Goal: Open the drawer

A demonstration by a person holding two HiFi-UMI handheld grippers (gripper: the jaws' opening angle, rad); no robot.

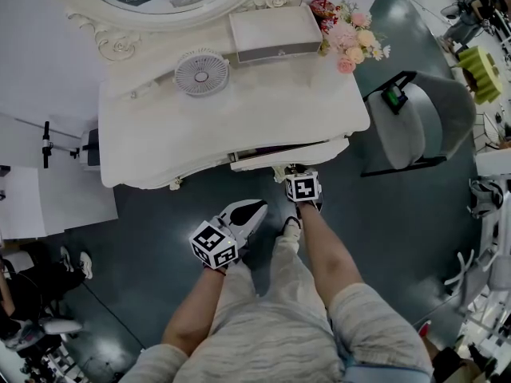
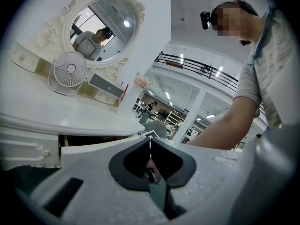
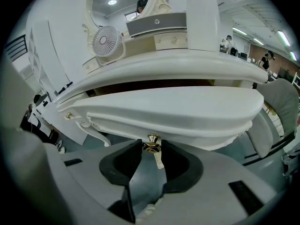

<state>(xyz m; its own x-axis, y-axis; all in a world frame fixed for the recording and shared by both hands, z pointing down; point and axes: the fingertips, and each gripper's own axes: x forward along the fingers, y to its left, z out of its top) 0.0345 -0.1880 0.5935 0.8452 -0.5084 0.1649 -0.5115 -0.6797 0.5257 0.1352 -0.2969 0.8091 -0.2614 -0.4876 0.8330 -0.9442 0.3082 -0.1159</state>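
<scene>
Right gripper view: right gripper (image 3: 152,150) clamps the brass knob (image 3: 152,143) at 6 o'clock on the part-open drawer (image 3: 164,111) beneath the dressing table (image 3: 187,64) top; drawer likely rigid and light, knob slippery; left gripper (image 2: 150,145) is closed, empty.

My left gripper (image 1: 254,211) and right gripper (image 1: 298,174) have pale grey shells with dark grey pads (image 3: 117,162), and each carries a cube (image 1: 214,244) of black-and-white square markers. I wear a striped short-sleeved shirt (image 1: 271,349), light trousers (image 1: 281,271) and pale shoes (image 1: 292,223).
</scene>
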